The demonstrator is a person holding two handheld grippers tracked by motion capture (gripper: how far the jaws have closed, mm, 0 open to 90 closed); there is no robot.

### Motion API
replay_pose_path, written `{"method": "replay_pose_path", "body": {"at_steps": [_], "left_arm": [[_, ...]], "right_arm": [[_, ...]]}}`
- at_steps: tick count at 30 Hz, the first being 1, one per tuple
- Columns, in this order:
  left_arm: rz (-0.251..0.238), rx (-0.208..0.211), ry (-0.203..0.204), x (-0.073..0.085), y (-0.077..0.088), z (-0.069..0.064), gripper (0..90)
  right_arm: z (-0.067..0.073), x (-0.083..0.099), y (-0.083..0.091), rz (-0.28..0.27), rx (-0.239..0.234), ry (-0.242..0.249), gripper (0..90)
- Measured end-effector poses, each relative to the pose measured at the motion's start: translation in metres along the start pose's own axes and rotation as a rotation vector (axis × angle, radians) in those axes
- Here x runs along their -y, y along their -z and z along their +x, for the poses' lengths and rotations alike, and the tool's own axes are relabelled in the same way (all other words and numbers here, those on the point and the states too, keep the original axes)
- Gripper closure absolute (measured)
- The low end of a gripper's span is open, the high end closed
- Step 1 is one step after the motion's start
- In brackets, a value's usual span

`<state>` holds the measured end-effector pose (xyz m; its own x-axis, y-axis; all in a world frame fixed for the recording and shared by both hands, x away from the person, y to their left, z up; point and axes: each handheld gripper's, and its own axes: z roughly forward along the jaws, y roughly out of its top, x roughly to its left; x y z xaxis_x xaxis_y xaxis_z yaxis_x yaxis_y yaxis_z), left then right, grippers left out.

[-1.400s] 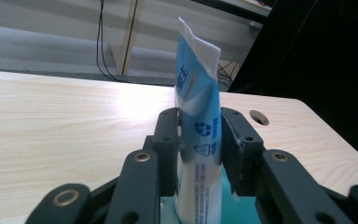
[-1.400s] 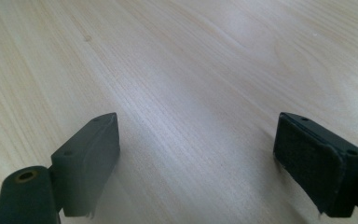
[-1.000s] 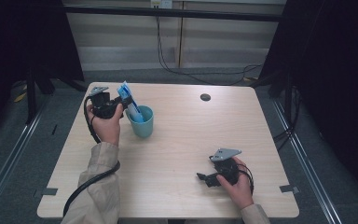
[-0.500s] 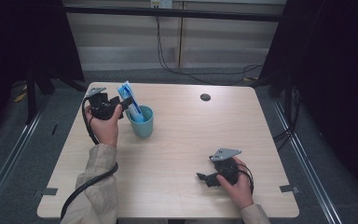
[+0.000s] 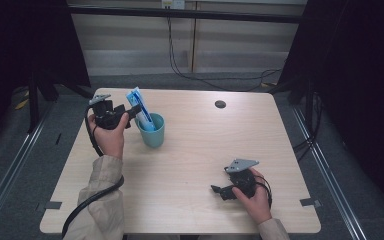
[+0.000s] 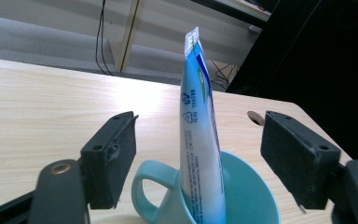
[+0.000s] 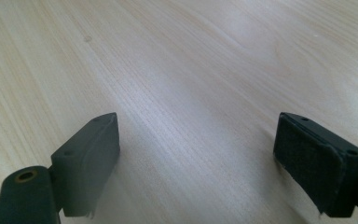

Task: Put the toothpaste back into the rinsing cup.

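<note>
two grippers on the go, one busy, one parked. left gripper sits at the far left of the table, jaws spread wide either side of a blue and white tube that stands crimped end up in a teal cup, leaning on the rim. neither jaw touches the tube. the cup rests on the table's left half, handle towards the gripper.

my read: the tube is either just let go or about to be taken. for a clean take, close on the flat middle of the tube, above the rim, and lift straight so the cup doesn't tip.

right gripper rests low near the front right, jaws wide over bare wood, holding nothing.

against half a second ago, barely anything: tube, cup and both hands sit much as they did.
</note>
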<state>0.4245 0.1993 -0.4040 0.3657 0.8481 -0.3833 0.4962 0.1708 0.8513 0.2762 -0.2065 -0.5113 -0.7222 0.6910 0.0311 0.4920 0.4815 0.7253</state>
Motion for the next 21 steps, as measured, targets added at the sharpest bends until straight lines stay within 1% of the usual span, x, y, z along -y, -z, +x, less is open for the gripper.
{"method": "replay_pose_path", "body": {"at_steps": [5,10,11,13,15,21], "left_arm": [[0.01,-0.006,-0.006,0.001,0.002,0.0,24.6],[0.007,-0.004,-0.003,0.001,0.006,0.002,23.4],[0.002,-0.009,-0.008,0.001,0.007,0.002,23.1],[-0.005,-0.005,-0.006,0.002,0.008,0.002,21.9],[0.001,-0.007,-0.014,0.003,0.01,0.003,21.6],[0.001,0.007,-0.009,0.004,0.014,0.003,20.0]], "right_arm": [[0.0,0.0,0.0,0.0,0.0,0.0,13.8],[0.0,0.0,0.0,0.001,0.0,0.001,13.8],[0.0,0.0,0.0,0.001,0.0,0.002,13.8],[0.0,0.0,0.0,0.0,0.0,0.002,13.8],[0.0,0.0,0.0,0.001,0.0,0.002,13.8],[0.0,0.0,0.0,0.001,-0.001,0.004,13.8]]}}
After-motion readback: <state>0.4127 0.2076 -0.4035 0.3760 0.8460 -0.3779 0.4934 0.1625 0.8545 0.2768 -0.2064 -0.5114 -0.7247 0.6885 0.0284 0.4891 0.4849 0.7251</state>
